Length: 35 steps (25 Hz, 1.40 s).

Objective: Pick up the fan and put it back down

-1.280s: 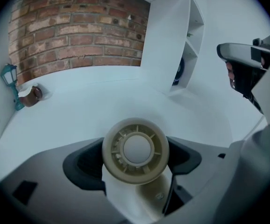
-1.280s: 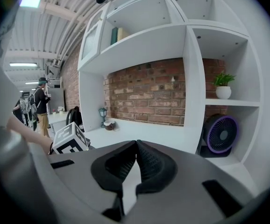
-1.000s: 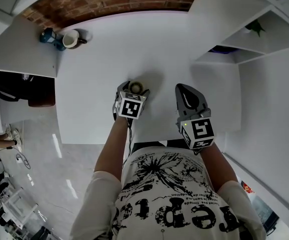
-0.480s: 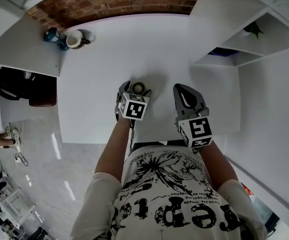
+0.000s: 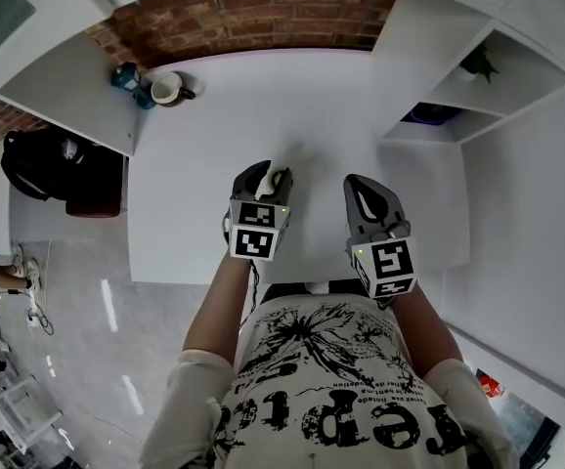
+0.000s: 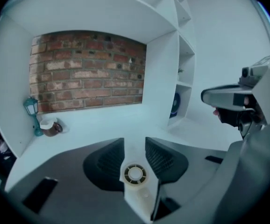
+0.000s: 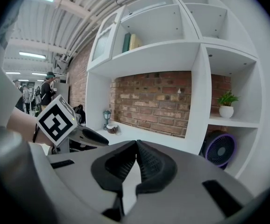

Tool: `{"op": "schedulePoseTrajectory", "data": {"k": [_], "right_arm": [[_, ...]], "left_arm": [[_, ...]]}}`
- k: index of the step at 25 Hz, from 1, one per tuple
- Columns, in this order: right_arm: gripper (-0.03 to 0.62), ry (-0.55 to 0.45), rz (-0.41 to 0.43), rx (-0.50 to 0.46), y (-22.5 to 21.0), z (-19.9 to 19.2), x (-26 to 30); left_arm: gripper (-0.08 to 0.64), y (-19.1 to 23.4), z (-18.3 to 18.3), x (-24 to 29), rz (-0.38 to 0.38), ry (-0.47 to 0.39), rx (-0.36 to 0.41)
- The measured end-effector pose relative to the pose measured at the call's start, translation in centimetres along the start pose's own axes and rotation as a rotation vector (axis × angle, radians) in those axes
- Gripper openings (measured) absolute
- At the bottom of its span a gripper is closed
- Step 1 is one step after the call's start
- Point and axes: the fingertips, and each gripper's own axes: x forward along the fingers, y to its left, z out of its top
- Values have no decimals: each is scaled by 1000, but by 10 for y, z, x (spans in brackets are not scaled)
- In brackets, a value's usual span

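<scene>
Fan between left gripper's closing jaws

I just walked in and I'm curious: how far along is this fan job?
Done: the left gripper has its jaws closing on the small white fan between them. In hand: the lift; the fan looks clear of the white table. Left: setting it back down. The right gripper is shut and empty.

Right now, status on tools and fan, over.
Left tool closing on small white fan, fan between its pads. Right tool shut, empty. Mug and lantern far back left on table, not in the way.
</scene>
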Motion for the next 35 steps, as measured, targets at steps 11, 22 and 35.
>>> {"op": "schedulePoseTrajectory", "data": {"k": [11, 22, 35], "right_arm": [[15, -84, -22, 0, 35, 29, -39], [15, -202, -12, -20, 55, 68, -74], [14, -256, 14, -22, 79, 75, -88]], "left_arm": [[15, -2, 42, -101, -39, -220, 64], [15, -17, 84, -208, -146, -515, 118], [14, -5, 80, -249, -159, -624, 39]]}}
